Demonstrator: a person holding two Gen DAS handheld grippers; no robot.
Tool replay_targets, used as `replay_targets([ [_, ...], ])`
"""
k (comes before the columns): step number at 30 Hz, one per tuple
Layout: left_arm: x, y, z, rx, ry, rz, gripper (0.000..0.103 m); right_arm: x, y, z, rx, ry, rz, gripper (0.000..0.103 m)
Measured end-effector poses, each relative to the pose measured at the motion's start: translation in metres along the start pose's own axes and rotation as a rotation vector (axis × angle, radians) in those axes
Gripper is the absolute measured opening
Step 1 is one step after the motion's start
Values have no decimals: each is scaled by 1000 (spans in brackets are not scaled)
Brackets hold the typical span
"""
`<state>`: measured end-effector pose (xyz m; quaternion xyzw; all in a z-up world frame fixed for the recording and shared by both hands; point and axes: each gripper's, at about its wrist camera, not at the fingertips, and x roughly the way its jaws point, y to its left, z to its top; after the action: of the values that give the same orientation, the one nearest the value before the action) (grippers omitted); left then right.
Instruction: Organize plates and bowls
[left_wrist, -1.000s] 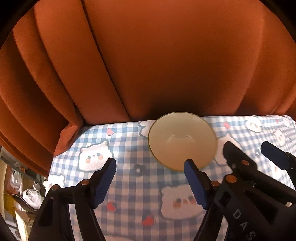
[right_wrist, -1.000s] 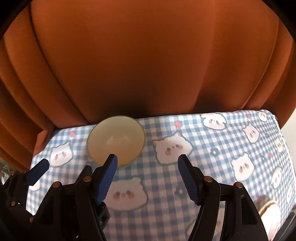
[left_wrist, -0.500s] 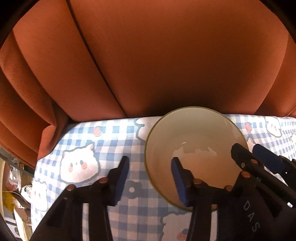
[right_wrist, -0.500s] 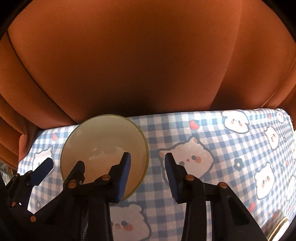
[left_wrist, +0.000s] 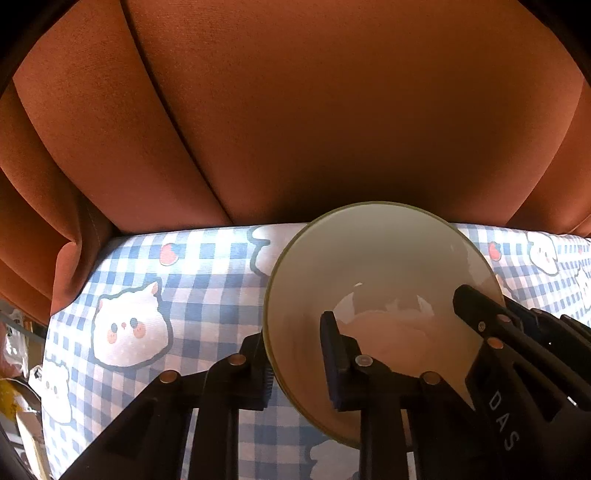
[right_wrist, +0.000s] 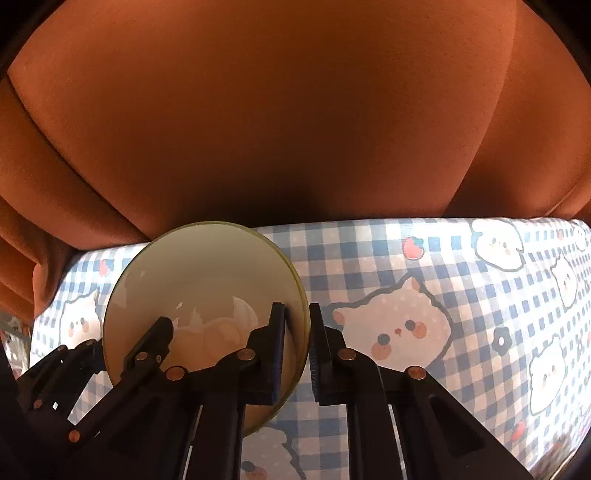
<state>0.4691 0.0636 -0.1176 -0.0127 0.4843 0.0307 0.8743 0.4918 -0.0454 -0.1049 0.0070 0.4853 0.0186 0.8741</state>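
Left gripper (left_wrist: 295, 363) is clamped on the bowl (left_wrist: 376, 273), one finger inside the bowl and the other outside, with the near left part of the rim pinched between them. The outer finger's pad is mostly hidden behind the bowl wall, so you only get its black linkage poking out. Right gripper (right_wrist: 297, 343) is doing the same on the opposite side: its left finger sits inside the bowl, its right finger outside, and the right part of the rim (right_wrist: 304, 325) is squeezed in the thin gap. So both are pinching the one bowl, each from its own side. In the left wrist view the right gripper shows up as a black arm reaching over the bowl's right edge, and its tips are hard to pick out against the glare. In the right wrist view the left gripper is a dark shape at the bowl's left side, partly cut off by the frame. The bowl is pale cream with a thin olive rim, and it sits near the far edge of the tablecloth (left_wrist: 207, 280), a blue-and-white check with cartoon cats and strawberries. The inside bottom has bright reflections, so I can't tell whether there's anything in it. The bowl's near edge is covered by the gripper bodies in both views. Behind the table hangs an orange curtain (left_wrist: 314, 110), its folds filling the upper half. There's clutter at the far left edge, too small to make out.
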Motion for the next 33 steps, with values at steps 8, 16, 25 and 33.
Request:
replay_targets([
  [8, -18, 4, -8, 8, 14, -10, 20, -14, 5, -3, -24, 13, -15, 13],
  [16, -59, 12, -20, 16, -18, -17, 20, -51, 9, -15, -21, -6, -30, 13],
  [25, -122, 21, -41, 3, -69, -38, 20, -116, 20, -35, -21, -61, -45, 13],
  [33, -181, 23, -67, 8, -128, -63, 20, -183, 25, -66, -2, -121, -63, 13],
])
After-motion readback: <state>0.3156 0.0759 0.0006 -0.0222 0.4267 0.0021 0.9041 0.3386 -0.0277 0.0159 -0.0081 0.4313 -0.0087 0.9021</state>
